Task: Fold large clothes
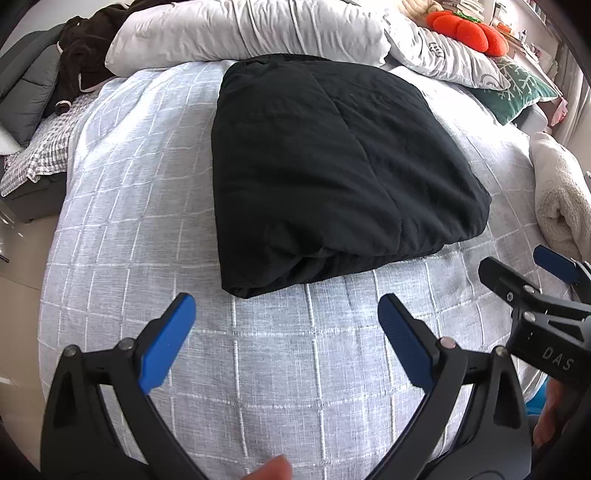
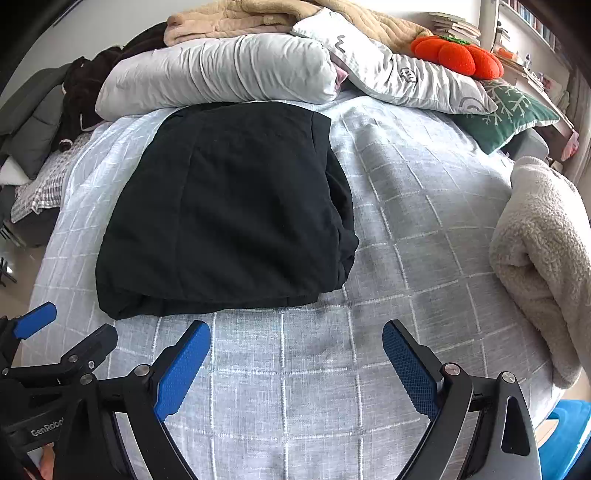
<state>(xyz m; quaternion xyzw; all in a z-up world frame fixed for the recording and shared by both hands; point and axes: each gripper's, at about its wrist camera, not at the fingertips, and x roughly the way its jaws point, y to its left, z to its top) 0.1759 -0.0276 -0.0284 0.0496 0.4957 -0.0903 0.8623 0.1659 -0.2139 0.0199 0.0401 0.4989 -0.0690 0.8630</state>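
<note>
The black garment (image 1: 332,166) lies folded in a thick rectangle mid-bed (image 1: 147,184), long axis running toward the pillows (image 1: 243,33). Left tongs (image 1: 286,314) and right tongs (image 2: 295,343) gape wide, empty, just short of its near edge.

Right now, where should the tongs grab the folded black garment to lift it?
Take the near folded edge of the black garment, coming in low from the front. That edge is thick and rounded, bulging off the bedspread, so there is something to pinch. Both the left tongs and right tongs are open, facing it.
</note>
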